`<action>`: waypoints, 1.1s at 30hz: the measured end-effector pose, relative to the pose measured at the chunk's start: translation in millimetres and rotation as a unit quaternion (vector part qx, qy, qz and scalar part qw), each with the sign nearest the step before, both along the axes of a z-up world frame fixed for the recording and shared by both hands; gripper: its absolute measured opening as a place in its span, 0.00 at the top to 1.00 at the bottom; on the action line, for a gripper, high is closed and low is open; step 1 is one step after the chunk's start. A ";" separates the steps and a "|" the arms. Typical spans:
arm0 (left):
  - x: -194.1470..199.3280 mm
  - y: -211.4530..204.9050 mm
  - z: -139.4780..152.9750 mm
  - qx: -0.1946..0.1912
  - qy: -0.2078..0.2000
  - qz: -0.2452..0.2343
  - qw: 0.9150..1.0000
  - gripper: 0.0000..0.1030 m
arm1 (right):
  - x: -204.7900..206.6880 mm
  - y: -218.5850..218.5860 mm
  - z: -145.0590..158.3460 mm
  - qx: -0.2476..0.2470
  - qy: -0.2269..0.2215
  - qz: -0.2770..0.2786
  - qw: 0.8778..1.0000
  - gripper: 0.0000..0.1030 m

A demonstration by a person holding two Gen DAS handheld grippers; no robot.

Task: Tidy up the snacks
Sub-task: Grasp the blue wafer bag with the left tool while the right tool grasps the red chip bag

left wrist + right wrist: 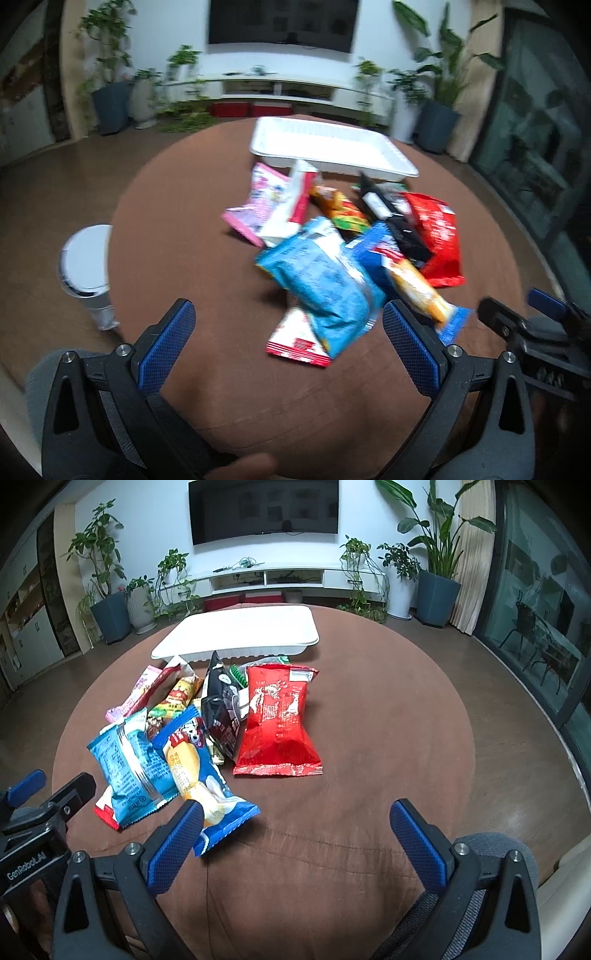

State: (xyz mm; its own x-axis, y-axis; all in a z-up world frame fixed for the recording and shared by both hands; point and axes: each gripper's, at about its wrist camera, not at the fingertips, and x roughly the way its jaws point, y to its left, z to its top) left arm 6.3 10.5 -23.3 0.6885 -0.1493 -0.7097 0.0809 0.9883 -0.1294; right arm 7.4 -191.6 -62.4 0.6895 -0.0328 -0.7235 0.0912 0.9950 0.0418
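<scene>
A heap of snack packets lies on a round brown table [177, 258]. Nearest me is a light blue packet [325, 284] [129, 764], and beside it a blue-and-yellow packet [417, 284] [199, 775]. A red bag [439, 236] [277, 723], a black packet [391, 218] [221, 709], a pink packet [258, 206] [136, 694] and an orange packet [340, 208] [177, 698] lie further back. Behind the heap stands a white tray [332, 147] [240, 635], with nothing visible inside. My left gripper [288, 325] is open, just short of the light blue packet. My right gripper [295, 823] is open over bare table, its left finger [177, 845] by the blue-and-yellow packet.
A white lidded bin [86, 266] stands on the floor left of the table. Potted plants [99, 576], a low white TV cabinet [277, 579] and a wall TV [264, 509] line the far wall. Glass doors [546, 635] are on the right. A grey chair edge [495, 849] shows under my right gripper.
</scene>
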 end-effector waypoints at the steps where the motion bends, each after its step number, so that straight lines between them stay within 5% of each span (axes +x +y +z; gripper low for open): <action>1: -1.8 2.6 -0.9 -0.022 -0.005 -0.019 1.000 0.00 | -0.5 -2.0 0.4 0.005 -0.003 0.001 1.000 0.00; 4: -6.5 5.0 -8.3 -0.024 0.012 -0.022 0.999 0.00 | -0.9 -6.5 1.6 0.019 -0.011 0.009 1.000 0.00; 6: -0.4 2.7 -18.4 -0.014 0.062 -0.029 0.998 0.00 | -0.5 -9.7 0.7 0.035 -0.012 0.020 0.999 0.00; 8: 3.9 8.1 -24.3 -0.041 0.081 -0.015 0.996 0.00 | -0.8 -13.3 -2.6 0.064 -0.011 0.038 0.997 0.00; 23: 32.9 7.1 -21.8 -0.078 0.086 -0.035 0.993 0.01 | 6.2 -30.0 -13.0 0.140 0.037 0.074 0.987 0.08; 30: 43.8 10.7 -30.5 -0.052 0.104 -0.050 0.992 0.02 | 13.7 -25.5 -17.8 0.128 0.054 0.091 0.986 0.33; 33: 47.4 15.8 -29.2 -0.036 0.106 -0.064 0.992 0.02 | 17.2 -29.5 -15.3 0.124 0.052 0.087 0.987 0.37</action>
State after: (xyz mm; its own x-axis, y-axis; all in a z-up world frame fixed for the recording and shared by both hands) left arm 53.7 26.3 -52.5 0.4977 -0.2810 -0.8206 0.1681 0.9594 -0.2267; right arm 24.6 -221.1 -77.8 0.5908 0.2672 -0.7613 -0.0645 0.9562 0.2856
